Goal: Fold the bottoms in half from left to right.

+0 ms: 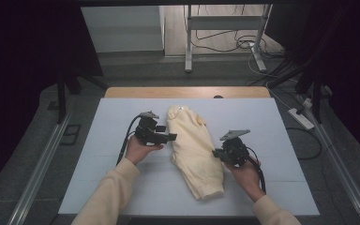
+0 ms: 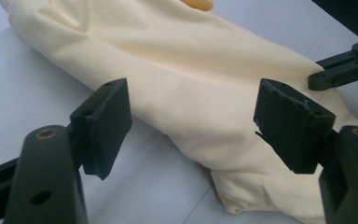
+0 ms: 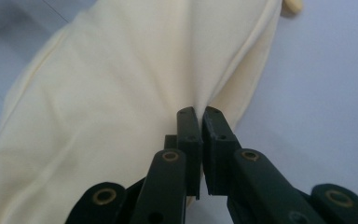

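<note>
garment: a pale yellow folded garment (image 1: pixel 194 152) lies in the middle of the white tabletop (image 1: pixel 108 122), long axis running from far to near, the near end slanting to the right
make-up: soft knit-looking cloth in several layers, with loose creases; probably light and limp, so it should sag and unfold if lifted from one spot
grip surface: matte, not slippery by the look of it; nothing fragile about it, though a thin pinch may catch just the top layer
right gripper: the right gripper (image 3: pixel 200 116) sits at the garment's right edge, fingers (image 3: pixel 189 135) pressed together on a small ridge of cloth that puckers up between them
left gripper: the left gripper (image 2: pixel 191 116) is at the garment's left side, fingers (image 2: pixel 105 123) set wide apart with the cloth lying beyond and between them, not pressed
where to hold: my judgement is that edges and folded hems are best, one hold on each side, so the layers travel together
risk: a one-sided pull would likely drag or spill the fold open
surroundings: a wooden strip (image 1: pixel 187 92) at the far edge, grey floor with cables (image 1: pixel 243 42) beyond
</note>
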`<state>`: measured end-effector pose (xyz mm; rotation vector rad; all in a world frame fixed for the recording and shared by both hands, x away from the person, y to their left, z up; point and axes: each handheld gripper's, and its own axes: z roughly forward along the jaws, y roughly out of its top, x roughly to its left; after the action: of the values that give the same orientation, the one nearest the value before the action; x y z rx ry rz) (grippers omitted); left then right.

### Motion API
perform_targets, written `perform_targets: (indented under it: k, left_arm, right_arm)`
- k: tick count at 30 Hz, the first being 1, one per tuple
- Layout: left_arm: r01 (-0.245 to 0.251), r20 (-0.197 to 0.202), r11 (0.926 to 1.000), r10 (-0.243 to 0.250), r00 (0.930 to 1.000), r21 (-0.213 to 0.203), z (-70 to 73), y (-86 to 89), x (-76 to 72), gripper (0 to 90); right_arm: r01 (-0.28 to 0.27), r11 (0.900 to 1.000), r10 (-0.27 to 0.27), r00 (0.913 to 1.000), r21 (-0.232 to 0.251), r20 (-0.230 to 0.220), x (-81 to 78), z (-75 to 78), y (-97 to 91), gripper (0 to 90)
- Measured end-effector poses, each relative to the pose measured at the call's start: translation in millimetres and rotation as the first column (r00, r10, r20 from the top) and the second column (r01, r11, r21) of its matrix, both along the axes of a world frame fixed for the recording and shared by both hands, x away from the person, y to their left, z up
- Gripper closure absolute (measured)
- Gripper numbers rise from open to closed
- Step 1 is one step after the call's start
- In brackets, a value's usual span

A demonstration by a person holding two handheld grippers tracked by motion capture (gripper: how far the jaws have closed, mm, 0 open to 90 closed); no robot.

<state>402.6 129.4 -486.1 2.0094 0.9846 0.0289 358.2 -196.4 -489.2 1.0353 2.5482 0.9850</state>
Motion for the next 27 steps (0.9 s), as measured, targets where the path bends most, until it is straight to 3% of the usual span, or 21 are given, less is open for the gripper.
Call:
perform_targets:
  k: [4,9,11,15,23,27]
  left_arm:
    - [0.002,0.001,1.0,-0.002,1.0,0.003,-0.2,-0.9,-0.1,26.9]
    - [-0.001,0.006,1.0,0.001,1.0,0.001,0.1,-0.6,-0.3,27.0]
    - [0.002,0.011,1.0,-0.002,0.9999,-0.001,1.1,-0.7,-0.9,27.1]
    - [0.005,0.015,1.0,-0.005,0.9999,0.0,1.7,-1.4,-1.3,27.2]
    - [0.003,0.015,1.0,-0.003,0.9999,-0.002,2.0,0.4,-1.5,27.1]
    - [0.003,0.018,1.0,-0.003,0.9998,-0.007,3.1,1.6,-2.1,27.1]
  right_arm:
    - [-0.004,0.9994,0.004,0.9998,-0.035,-0.021,1.3,-12.1,4.6,84.5]
    - [0.011,0.9978,-0.011,0.9999,-0.065,-0.001,0.4,-15.9,7.3,69.6]
    - [0.029,0.9982,-0.028,0.9996,-0.053,0.009,0.2,-13.3,5.0,60.2]
    - [0.029,0.9991,-0.028,0.9994,-0.03,0.02,-0.1,-8.6,0.7,52.0]
    - [0.008,0.9998,-0.008,1.0,0.016,-0.001,-1.6,-3.2,-6.9,45.9]
    - [0.0,0.9999,0.0,1.0,0.016,0.0,-7.6,0.3,-13.1,43.8]
